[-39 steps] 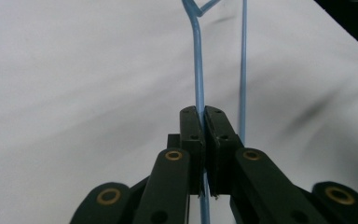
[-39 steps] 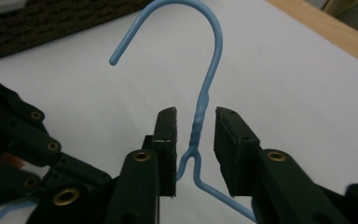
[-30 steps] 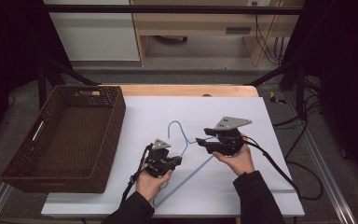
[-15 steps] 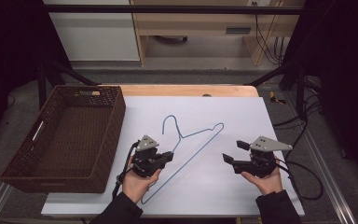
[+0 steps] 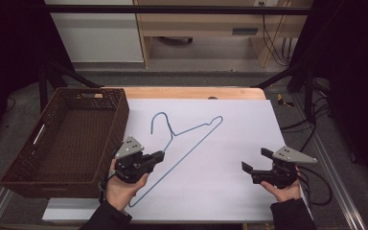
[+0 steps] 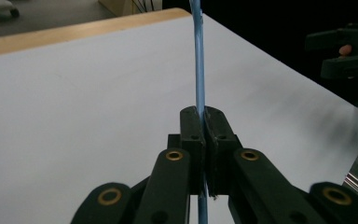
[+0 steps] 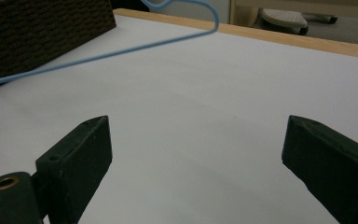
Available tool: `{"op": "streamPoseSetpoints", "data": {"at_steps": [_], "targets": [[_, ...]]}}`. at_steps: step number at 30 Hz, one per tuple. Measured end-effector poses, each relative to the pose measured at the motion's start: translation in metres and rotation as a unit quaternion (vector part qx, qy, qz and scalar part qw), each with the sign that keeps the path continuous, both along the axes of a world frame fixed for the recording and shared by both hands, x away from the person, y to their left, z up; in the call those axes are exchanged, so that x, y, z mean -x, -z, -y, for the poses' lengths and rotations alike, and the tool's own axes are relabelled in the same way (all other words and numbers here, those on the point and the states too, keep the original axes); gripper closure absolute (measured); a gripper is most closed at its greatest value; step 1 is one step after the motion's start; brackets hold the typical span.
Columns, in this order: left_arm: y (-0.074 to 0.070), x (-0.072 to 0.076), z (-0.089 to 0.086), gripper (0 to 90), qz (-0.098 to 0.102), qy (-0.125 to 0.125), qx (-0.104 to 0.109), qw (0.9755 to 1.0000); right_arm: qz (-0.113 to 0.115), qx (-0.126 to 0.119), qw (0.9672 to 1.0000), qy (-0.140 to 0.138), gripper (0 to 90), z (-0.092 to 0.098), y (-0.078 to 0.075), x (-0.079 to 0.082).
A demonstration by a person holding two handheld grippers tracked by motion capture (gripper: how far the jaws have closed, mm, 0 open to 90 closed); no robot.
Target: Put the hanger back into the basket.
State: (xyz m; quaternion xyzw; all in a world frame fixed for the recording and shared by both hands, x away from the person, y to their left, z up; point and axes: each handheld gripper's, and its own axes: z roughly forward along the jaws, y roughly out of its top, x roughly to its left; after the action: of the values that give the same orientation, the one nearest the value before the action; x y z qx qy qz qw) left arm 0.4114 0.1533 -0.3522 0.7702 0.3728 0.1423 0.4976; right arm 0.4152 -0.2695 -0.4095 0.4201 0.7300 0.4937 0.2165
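White sheet [image 5: 230, 143] over a wooden table [image 5: 191, 92], dark room around it, shelving at the back. Left gripper [image 5: 160, 156] has its jaws clamped tight on the long straight wire of a blue hanger [image 5: 191, 130]; the left gripper view shows the wire [image 6: 199, 70] pinched between both pads and running straight away from them. Hook end of the hanger points to the far side, just beside the brown wicker basket [image 5: 67, 139]. Right gripper [image 5: 255, 167] sits well apart from the hanger, on the side away from the basket; its jaws have just been opening and now stand wide, nothing between them.

Step in hand looks like one-handed carrying of the hanger toward the basket. To do it well: keep the pinch firm, since thin wire can pivot or slip in the pads. Lift the low end clear of the sheet, swing the hook over the basket rim without snagging the weave. Right gripper should stay clear.
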Motion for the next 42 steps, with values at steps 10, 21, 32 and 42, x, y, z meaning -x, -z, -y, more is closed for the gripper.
{"op": "streamPoseSetpoints", "data": {"at_steps": [10, 21, 32, 42], "targets": [[-0.029, 0.001, -0.017, 87.4, 0.025, 0.002, -0.018, 0.9995, 0.003, 0.003, 1.0000, 0.006, 7.8, 0.004, -0.001, 0.000], [-0.066, -0.017, -0.027, 87.3, 0.030, 0.027, -0.044, 0.9982, 0.004, -0.001, 1.0000, 0.007, 7.5, 0.003, -0.003, 0.001], [-0.098, -0.032, -0.058, 87.3, 0.049, 0.006, -0.066, 0.9966, 0.005, 0.004, 1.0000, 0.006, 6.3, 0.002, -0.002, 0.000], [-0.111, -0.038, -0.096, 87.3, 0.056, -0.019, -0.063, 0.9963, 0.004, 0.006, 1.0000, 0.005, 6.4, 0.002, -0.002, 0.000]]}}
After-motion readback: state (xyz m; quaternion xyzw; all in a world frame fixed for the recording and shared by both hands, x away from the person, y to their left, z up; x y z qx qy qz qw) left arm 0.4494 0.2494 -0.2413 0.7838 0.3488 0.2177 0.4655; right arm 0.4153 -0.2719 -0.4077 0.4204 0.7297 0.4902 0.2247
